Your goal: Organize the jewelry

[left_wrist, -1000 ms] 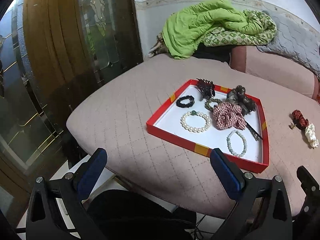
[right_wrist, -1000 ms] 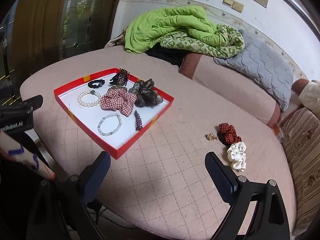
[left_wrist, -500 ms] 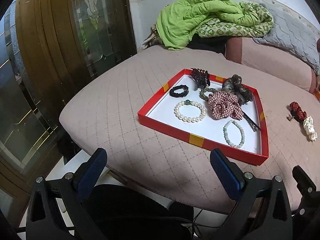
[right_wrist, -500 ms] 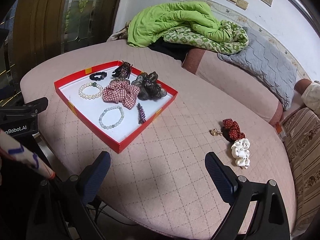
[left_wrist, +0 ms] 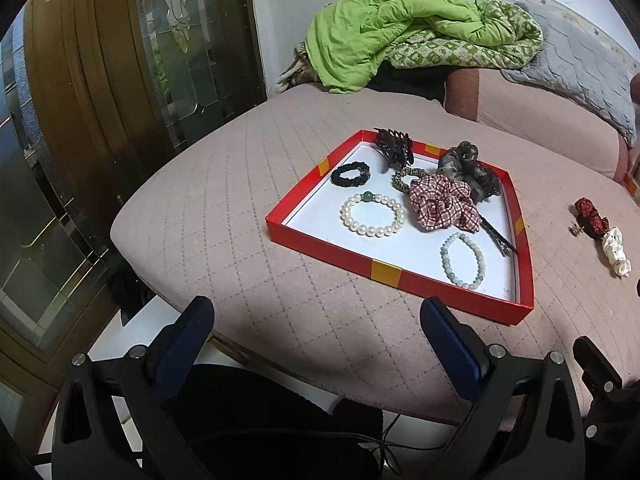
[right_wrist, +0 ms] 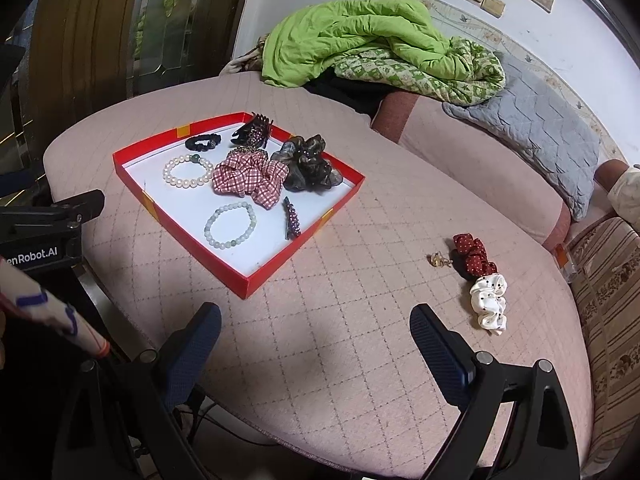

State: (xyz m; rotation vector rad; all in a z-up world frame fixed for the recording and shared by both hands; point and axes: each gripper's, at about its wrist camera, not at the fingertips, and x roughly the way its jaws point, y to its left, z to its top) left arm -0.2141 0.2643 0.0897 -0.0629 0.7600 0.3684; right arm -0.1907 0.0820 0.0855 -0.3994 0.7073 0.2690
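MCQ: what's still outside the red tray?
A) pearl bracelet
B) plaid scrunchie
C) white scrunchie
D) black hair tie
C: the white scrunchie lies on the cushion beside a red scrunchie, well apart from the red tray; the other three lie inside the tray.

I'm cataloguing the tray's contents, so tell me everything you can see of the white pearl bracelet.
The white pearl bracelet is a closed ring of round, glossy, cream-white beads with a single dark green bead in the strand. It lies flat on the white floor of the red tray, towards its left side as the left camera sees it. The plaid scrunchie lies beside it, the black hair tie beyond it. No tongs touch it.
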